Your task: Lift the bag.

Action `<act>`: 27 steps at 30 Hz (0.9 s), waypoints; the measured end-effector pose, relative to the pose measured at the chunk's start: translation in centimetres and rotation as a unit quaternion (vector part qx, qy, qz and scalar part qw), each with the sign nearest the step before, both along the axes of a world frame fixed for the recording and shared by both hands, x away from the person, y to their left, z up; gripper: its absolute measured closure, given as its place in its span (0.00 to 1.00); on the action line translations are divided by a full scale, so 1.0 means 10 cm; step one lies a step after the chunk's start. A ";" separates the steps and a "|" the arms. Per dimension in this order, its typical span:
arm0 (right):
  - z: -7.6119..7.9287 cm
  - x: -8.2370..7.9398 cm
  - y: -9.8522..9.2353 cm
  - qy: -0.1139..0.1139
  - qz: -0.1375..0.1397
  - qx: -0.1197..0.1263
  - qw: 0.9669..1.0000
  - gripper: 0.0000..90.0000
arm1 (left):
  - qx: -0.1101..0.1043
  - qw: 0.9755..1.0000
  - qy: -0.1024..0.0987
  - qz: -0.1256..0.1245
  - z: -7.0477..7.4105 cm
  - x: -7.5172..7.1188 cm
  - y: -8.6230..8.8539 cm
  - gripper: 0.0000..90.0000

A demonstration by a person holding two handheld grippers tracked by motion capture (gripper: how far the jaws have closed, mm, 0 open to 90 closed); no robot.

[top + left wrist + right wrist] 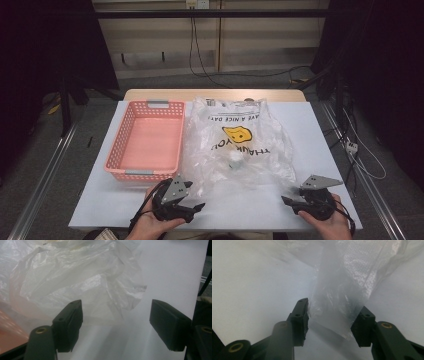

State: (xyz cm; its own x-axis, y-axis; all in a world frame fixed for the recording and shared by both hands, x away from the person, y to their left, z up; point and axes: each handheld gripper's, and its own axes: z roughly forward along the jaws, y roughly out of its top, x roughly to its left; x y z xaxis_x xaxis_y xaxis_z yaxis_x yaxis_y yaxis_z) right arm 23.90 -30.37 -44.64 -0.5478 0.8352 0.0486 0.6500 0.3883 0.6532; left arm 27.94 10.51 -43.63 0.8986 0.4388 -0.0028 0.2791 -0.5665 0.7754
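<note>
With the right gripper point(329, 320) half open astride the plastic bag point(235, 145) edge, the thin film may slip free; the left gripper point(116, 322) gapes empty

I see a white rectangular table top point(310, 130) in the middle of the frame, with a light wooden edge point(215, 94) at its far side. Behind it, at the top, stands a beige panelled wall point(260, 45) with black cables point(197, 55) hanging down. The grey floor point(90, 120) is dim, and both upper corners are dark.
</note>
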 end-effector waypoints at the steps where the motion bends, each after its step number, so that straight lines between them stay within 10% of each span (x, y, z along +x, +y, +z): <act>1: -0.01 0.00 0.00 0.004 -0.001 -0.002 1.000 0.62 | 0.002 1.000 0.000 0.001 -0.01 0.00 -0.01 0.32; 9: -0.03 0.03 0.00 0.015 -0.006 -0.009 1.000 0.90 | 0.002 1.000 -0.006 -0.004 0.00 0.07 -0.01 0.45; 13: -0.03 0.07 -0.03 0.024 -0.013 0.000 1.000 0.99 | -0.011 1.000 0.026 -0.002 -0.04 0.10 0.01 0.69; 18: -0.03 0.09 -0.04 0.031 -0.011 0.010 0.999 1.00 | -0.020 1.000 0.021 0.006 0.02 0.14 0.05 0.98; 27: 0.06 0.12 0.05 0.019 0.014 0.056 0.998 1.00 | -0.033 0.999 0.021 0.003 0.10 0.18 0.05 1.00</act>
State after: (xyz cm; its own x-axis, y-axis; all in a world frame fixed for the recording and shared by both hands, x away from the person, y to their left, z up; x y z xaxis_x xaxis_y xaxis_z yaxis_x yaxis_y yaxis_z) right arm 25.11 -29.86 -44.08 -0.5672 0.8075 0.1621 0.6646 0.3325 0.6692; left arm 29.74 11.00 -42.59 0.8944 0.4417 -0.0699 0.3155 -0.5123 0.7988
